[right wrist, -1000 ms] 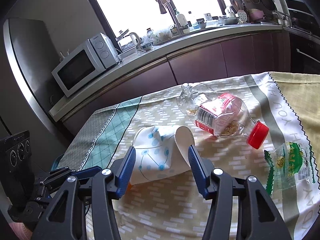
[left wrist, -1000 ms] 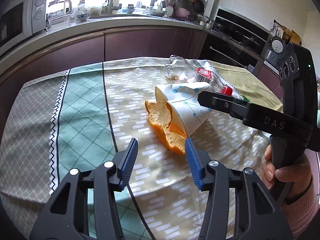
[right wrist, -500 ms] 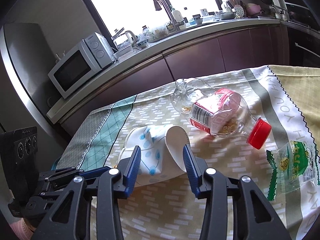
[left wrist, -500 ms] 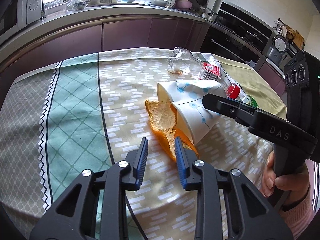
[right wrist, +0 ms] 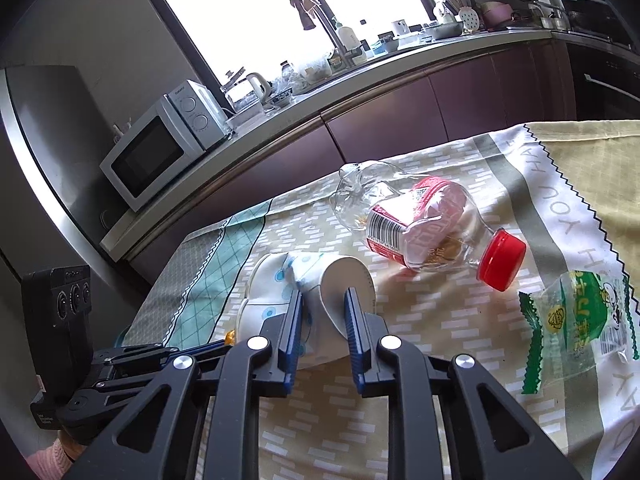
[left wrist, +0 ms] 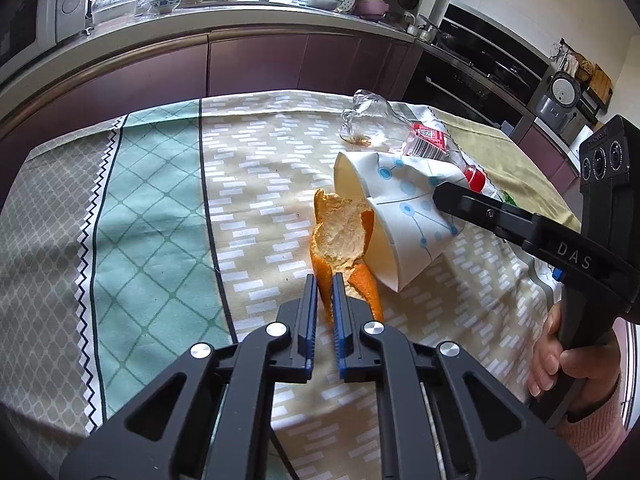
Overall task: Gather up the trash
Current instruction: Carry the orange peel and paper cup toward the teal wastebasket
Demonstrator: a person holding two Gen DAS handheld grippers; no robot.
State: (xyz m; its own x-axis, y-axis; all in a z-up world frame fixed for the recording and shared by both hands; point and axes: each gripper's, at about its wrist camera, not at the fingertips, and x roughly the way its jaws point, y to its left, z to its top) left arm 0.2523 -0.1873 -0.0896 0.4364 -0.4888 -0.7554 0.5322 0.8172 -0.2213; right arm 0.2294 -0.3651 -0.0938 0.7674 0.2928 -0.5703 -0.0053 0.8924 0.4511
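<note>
The orange peel (left wrist: 340,236) lies near the middle of the worktop (left wrist: 160,200), a curled strip with pale pith facing up and bright orange skin along its lower edges. Its near end sits pinched between the narrow blue pads of the left claw (left wrist: 325,280), which is clamped on it. The peel's far end leans against the rim of a crushed paper cup (left wrist: 400,216), white with blue dots and lines, lying on its side with its mouth toward the left claw's camera.

The right claw (right wrist: 323,304) straddles the cup's base end (right wrist: 344,280); its jaws are closing and the pads press on the dented paper. A hand (left wrist: 560,364) with a pink sleeve holds that claw's handle at the worktop's right edge.

Just behind the cup lies a clear plastic bottle (right wrist: 416,220) with a pink-red label and a red cap (right wrist: 502,258), on its side. A green and clear wrapper (right wrist: 576,320) lies well apart to the right.

The patterned tablecloth to the left of the peel, with its green and grey bands, is bare up to its far edge, beyond which dark cabinets (left wrist: 256,64) stand.
</note>
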